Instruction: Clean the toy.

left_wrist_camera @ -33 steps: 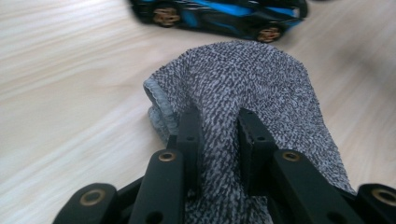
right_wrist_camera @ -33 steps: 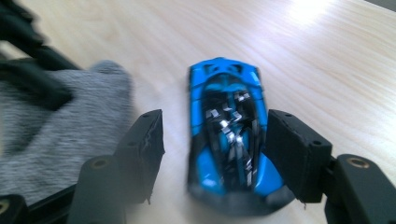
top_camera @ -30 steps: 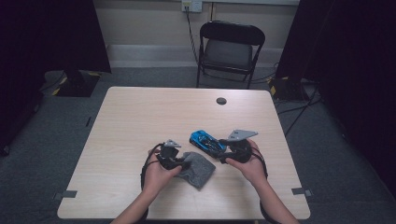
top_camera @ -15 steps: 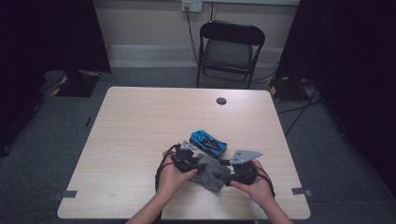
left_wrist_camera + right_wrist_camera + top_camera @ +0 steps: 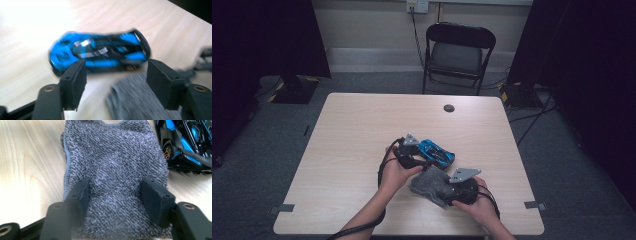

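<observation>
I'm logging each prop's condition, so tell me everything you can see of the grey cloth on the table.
The grey cloth is a thick, looped terry-like fabric, mottled dark and light grey with a stitched hem along one side. It lies bunched or folded on the pale wooden table, near the person's edge, just in front of the blue toy car. The right gripper has its jaws around the cloth's near end; the left gripper stands open above its other end.

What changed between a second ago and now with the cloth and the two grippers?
The left gripper let go of the grey cloth; its jaws have just been opening, and it moved up toward the blue toy car. The right gripper came down from beside the car and now straddles the cloth. The cloth shifted right. The car stayed put.
</observation>
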`<act>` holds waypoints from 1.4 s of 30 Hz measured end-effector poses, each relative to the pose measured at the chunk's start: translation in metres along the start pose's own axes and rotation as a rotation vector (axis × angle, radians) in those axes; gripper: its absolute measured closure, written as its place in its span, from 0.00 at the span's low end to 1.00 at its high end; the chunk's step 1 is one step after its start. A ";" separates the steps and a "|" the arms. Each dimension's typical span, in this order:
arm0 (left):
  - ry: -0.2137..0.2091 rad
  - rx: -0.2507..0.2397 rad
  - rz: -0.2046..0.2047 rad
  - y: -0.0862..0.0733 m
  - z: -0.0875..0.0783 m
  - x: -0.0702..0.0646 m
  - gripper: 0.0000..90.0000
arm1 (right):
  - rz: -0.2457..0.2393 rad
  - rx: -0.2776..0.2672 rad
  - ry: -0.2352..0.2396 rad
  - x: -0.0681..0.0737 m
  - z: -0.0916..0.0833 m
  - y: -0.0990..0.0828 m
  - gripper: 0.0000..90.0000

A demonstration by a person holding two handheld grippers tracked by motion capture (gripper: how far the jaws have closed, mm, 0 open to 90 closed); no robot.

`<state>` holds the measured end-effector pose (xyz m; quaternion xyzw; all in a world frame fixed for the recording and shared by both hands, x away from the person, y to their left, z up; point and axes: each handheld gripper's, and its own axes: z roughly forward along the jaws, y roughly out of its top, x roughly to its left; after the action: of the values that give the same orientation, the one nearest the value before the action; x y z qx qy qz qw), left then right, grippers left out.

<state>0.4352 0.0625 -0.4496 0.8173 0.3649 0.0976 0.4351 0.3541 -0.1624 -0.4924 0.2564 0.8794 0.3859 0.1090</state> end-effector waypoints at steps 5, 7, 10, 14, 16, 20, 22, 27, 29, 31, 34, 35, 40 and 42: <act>-0.003 -0.029 -0.016 0.016 0.019 0.008 0.22 | 0.006 -0.004 -0.007 -0.001 -0.001 -0.001 0.56; -0.001 -0.033 -0.005 0.021 0.025 0.009 0.20 | 0.004 -0.008 -0.005 -0.002 -0.001 -0.002 0.64; 0.005 -0.014 0.010 0.025 0.036 0.006 0.20 | 0.012 -0.018 -0.005 -0.006 -0.003 -0.004 0.75; 0.005 0.012 0.057 0.025 0.049 0.004 0.22 | 0.007 -0.023 -0.009 -0.006 -0.003 -0.004 0.77; -0.002 0.023 0.060 0.023 0.053 0.003 0.22 | 0.009 -0.023 -0.013 -0.006 -0.003 -0.004 0.77; 0.005 0.045 0.094 0.019 0.057 0.004 0.21 | 0.018 -0.030 -0.005 -0.007 -0.003 -0.005 0.77; 0.005 0.053 0.089 0.016 0.058 0.005 0.21 | 0.024 -0.034 0.000 -0.007 -0.003 -0.006 0.77; 0.006 0.036 0.108 0.010 0.060 0.010 0.17 | 0.025 -0.035 0.002 -0.008 -0.003 -0.006 0.77; 0.005 0.023 0.095 0.008 0.061 0.013 0.14 | 0.026 -0.034 0.001 -0.008 -0.003 -0.006 0.77; -0.002 0.014 0.086 0.007 0.062 0.014 0.11 | 0.027 -0.033 0.001 -0.008 -0.003 -0.005 0.77; -0.004 0.020 0.093 0.008 0.061 0.016 0.11 | 0.027 -0.027 0.000 -0.008 -0.003 -0.005 0.78; -0.005 0.022 0.092 0.008 0.061 0.017 0.11 | 0.029 -0.024 -0.004 -0.008 -0.003 -0.004 0.80; -0.002 0.035 0.091 0.010 0.061 0.017 0.11 | 0.015 0.008 -0.025 -0.008 -0.003 0.001 0.86; -0.003 0.036 0.094 0.009 0.061 0.016 0.11 | 0.014 0.020 -0.036 -0.011 -0.004 0.003 0.86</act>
<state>0.4807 0.0310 -0.4816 0.8414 0.3271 0.1099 0.4160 0.3630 -0.1694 -0.4876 0.2704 0.8793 0.3732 0.1199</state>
